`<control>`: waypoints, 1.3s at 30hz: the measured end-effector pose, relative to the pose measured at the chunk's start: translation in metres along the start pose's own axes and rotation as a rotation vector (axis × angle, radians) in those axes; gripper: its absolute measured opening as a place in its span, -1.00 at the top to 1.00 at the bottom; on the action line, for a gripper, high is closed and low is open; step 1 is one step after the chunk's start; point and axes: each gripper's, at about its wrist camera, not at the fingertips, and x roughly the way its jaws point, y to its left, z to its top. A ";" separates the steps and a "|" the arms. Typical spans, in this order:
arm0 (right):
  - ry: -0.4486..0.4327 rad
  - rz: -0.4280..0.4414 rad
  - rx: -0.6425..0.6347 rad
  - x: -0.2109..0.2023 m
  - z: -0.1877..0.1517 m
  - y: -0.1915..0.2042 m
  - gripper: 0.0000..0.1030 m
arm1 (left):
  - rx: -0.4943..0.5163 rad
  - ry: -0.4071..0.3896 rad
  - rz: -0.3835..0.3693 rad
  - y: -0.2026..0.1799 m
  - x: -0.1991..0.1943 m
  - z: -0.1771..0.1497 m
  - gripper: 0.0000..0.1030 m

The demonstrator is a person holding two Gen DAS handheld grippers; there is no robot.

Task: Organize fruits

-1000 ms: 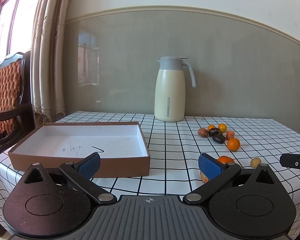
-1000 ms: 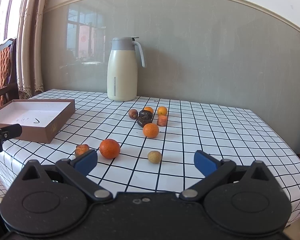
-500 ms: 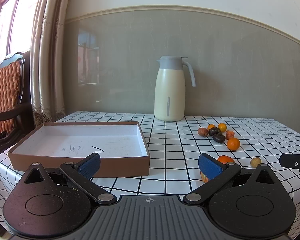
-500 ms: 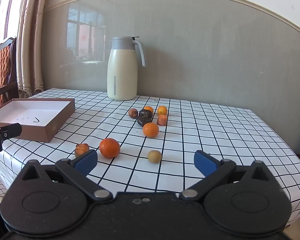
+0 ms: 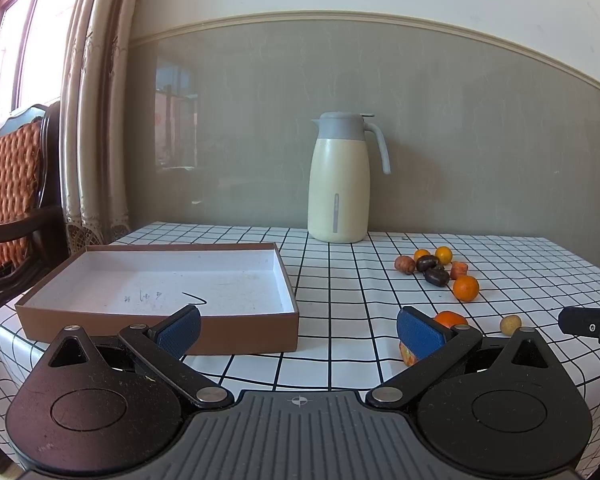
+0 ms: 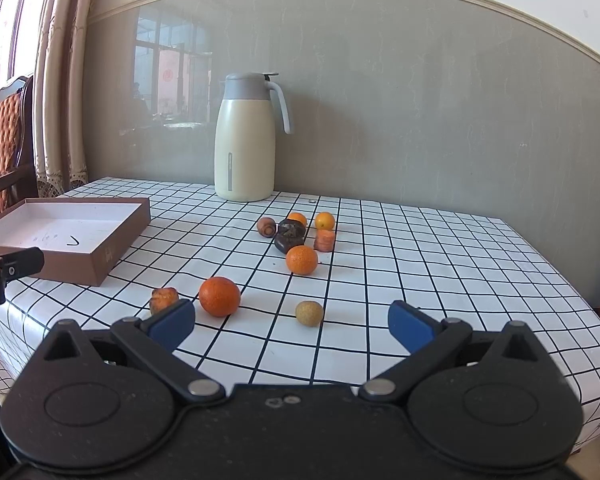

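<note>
Both the left gripper [image 5: 298,330] and the right gripper [image 6: 290,322] are wide open and hold nothing, because the oranges [image 6: 219,296] still lie right of the empty box [image 6: 100,236].

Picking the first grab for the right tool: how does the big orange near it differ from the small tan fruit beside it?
The big orange is vivid orange and clearly larger; the small tan fruit is dull yellowish-brown and much smaller. The big orange sits towards the right tool's left finger, next to a shrivelled orange piece; the small tan fruit lies nearer the middle of the open gap, with nothing touching it. Both are roundish and rest on the checked tablecloth, outside the box.
</note>
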 end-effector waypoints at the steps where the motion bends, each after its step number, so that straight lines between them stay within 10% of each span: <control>1: 0.000 0.000 0.000 0.000 0.000 0.000 -0.89 | 0.000 0.000 0.000 0.000 0.000 0.000 -1.00; 34: 0.018 -0.005 -0.007 0.002 0.003 -0.004 -0.89 | 0.008 0.008 -0.019 -0.005 0.004 -0.001 -1.00; 39: 0.050 0.002 0.003 0.019 0.007 -0.008 -0.53 | 0.043 0.034 -0.068 -0.024 0.017 -0.004 -0.99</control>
